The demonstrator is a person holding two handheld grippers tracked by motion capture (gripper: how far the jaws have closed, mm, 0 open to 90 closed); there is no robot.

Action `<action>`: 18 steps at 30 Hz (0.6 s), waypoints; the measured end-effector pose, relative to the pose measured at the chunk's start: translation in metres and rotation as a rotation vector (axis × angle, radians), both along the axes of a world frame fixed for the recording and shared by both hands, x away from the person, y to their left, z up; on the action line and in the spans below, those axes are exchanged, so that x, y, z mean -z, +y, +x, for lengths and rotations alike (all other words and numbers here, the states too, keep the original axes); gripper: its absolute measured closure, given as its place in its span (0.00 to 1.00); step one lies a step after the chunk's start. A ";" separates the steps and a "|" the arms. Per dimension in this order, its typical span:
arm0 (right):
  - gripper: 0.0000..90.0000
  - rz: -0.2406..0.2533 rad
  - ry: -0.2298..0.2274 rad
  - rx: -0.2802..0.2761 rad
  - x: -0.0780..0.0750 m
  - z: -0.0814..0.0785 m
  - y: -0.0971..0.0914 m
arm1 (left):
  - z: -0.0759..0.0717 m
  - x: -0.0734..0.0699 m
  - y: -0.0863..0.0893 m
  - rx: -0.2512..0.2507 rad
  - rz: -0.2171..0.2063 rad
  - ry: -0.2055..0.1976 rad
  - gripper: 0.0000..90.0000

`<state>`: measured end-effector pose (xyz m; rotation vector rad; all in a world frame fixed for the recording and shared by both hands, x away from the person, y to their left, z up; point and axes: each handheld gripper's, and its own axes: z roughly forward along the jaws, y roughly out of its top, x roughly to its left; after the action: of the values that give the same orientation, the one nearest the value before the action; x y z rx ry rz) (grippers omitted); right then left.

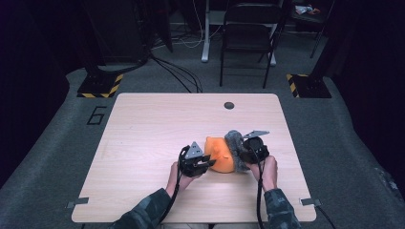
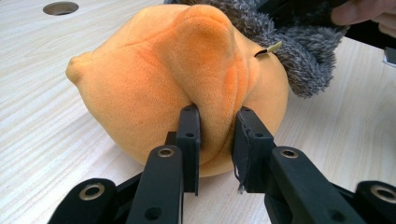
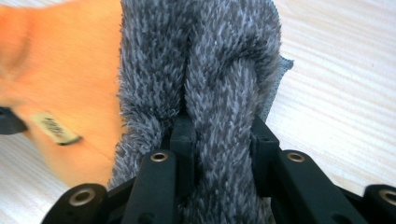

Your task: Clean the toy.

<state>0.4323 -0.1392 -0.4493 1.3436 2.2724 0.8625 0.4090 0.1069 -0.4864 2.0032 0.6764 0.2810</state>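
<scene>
**2 grippers clamp an orange plush toy and its grey hat at mid-table**

An orange plush toy (image 1: 220, 155) lies on a pale wooden table (image 1: 143, 129), on the near side of the round hole (image 1: 229, 105) in the tabletop and well apart from it. A fuzzy grey hat (image 1: 235, 143) sits against the toy's right side, touching it.

The left gripper (image 1: 206, 162), held in the person's left hand (image 1: 175, 177), meets the toy from its left. In the left gripper view its 2 black jaws are pinched on a raised fold of the toy's orange plush (image 2: 154, 88), with the grey hat (image 2: 299, 56) behind the toy and a small tag (image 2: 273, 47) sticking out where the 2 meet.

The right gripper (image 1: 244, 153), in the right hand (image 1: 268, 171), comes at the toy from its right. In the right gripper view its jaws are clamped on a thick roll of the grey hat (image 3: 219, 93), the pile bulging between them. The orange toy (image 3: 65, 70) lies left of the hat there, blurred, with a tag (image 3: 55, 127) on it.

Both camouflage sleeves (image 1: 148, 210) enter from the table's near edge. Beyond the far edge, past the hole, a dark chair (image 1: 249, 33) stands on grey carpet.
</scene>
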 end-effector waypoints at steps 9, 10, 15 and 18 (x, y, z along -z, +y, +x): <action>0.79 -0.009 0.106 0.103 0.037 0.009 -0.023 | 0.000 -0.001 0.001 0.002 -0.002 -0.001 0.82; 0.80 0.004 0.120 0.107 0.042 0.010 -0.026 | 0.000 -0.001 0.001 -0.003 -0.003 -0.003 0.82; 0.82 0.026 0.126 0.120 0.040 0.013 -0.035 | 0.002 0.000 0.003 -0.007 -0.017 0.013 0.82; 0.82 0.055 0.035 0.119 0.014 0.008 -0.036 | 0.002 -0.001 0.004 -0.006 -0.009 0.005 0.81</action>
<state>0.4405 -0.1753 -0.4637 1.5125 2.1838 0.8731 0.4108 0.1108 -0.4859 1.9939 0.6861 0.2760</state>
